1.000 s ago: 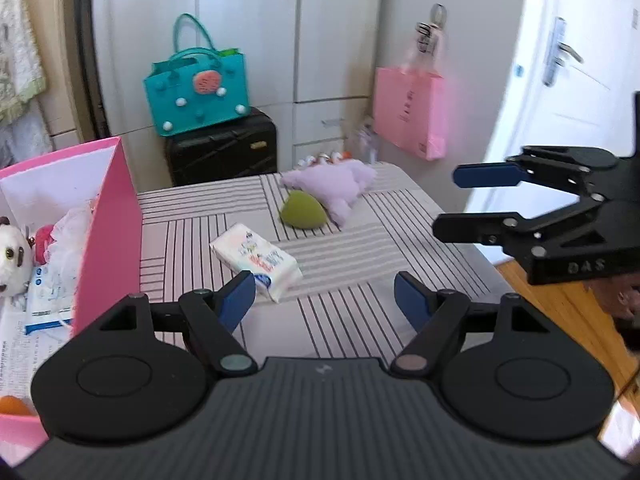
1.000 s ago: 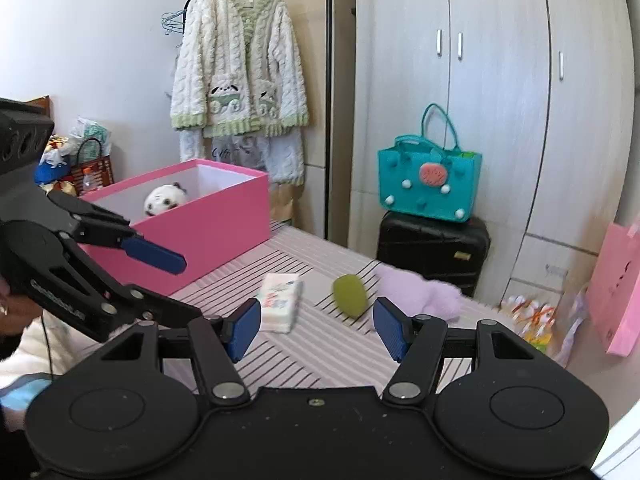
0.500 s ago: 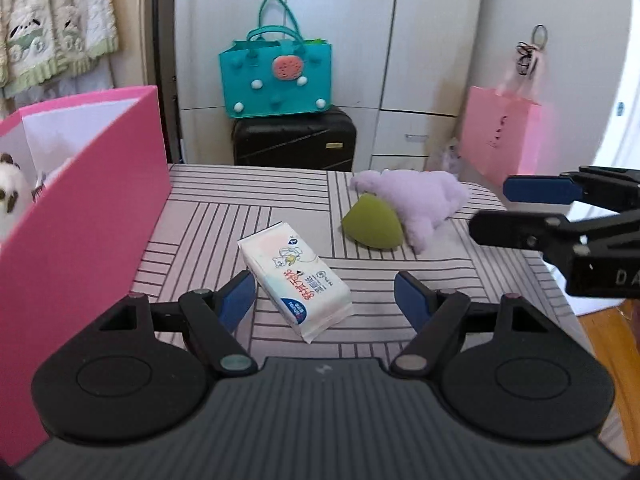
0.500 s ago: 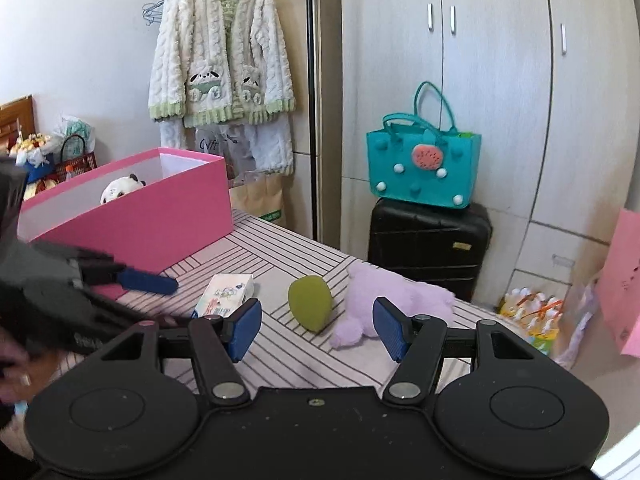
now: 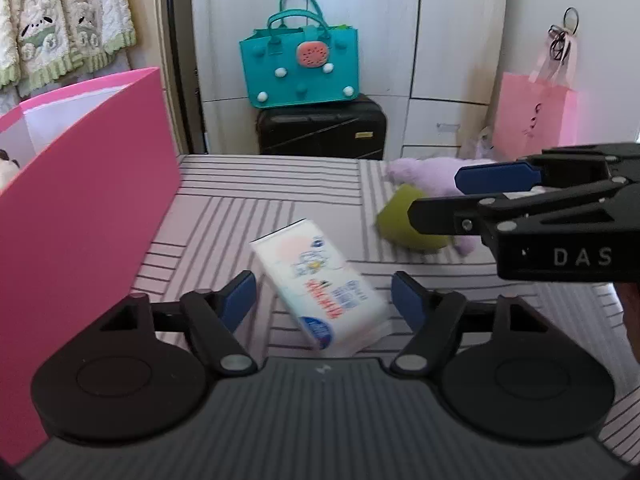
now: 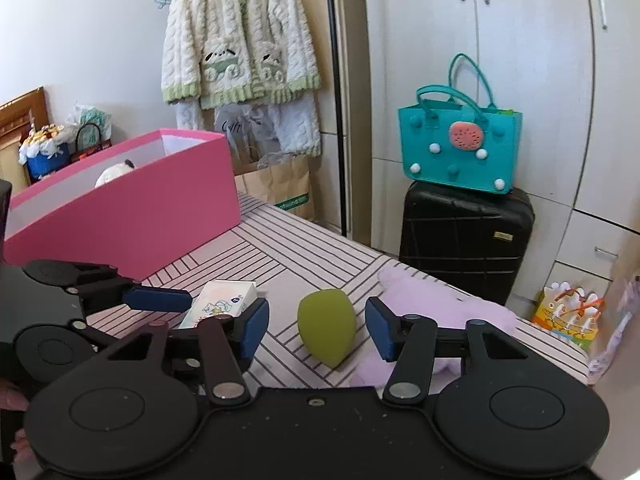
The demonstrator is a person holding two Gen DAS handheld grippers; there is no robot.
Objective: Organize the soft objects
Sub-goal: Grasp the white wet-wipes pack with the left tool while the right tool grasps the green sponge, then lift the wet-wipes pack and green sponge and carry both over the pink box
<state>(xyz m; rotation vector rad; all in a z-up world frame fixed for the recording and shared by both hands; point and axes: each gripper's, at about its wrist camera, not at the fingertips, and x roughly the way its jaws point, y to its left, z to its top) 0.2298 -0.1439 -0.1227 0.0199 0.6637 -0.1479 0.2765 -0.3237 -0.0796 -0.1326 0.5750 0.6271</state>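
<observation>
A teal tote (image 6: 459, 148) sits on a black suitcase (image 6: 466, 240); a knit cardigan (image 6: 236, 36) hangs, seemingly from a hanger

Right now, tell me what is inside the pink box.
The right wrist view shows a panda plush poking above the wall of the pink box; the left view shows its edge. The wall hides everything lower in the box.
</observation>
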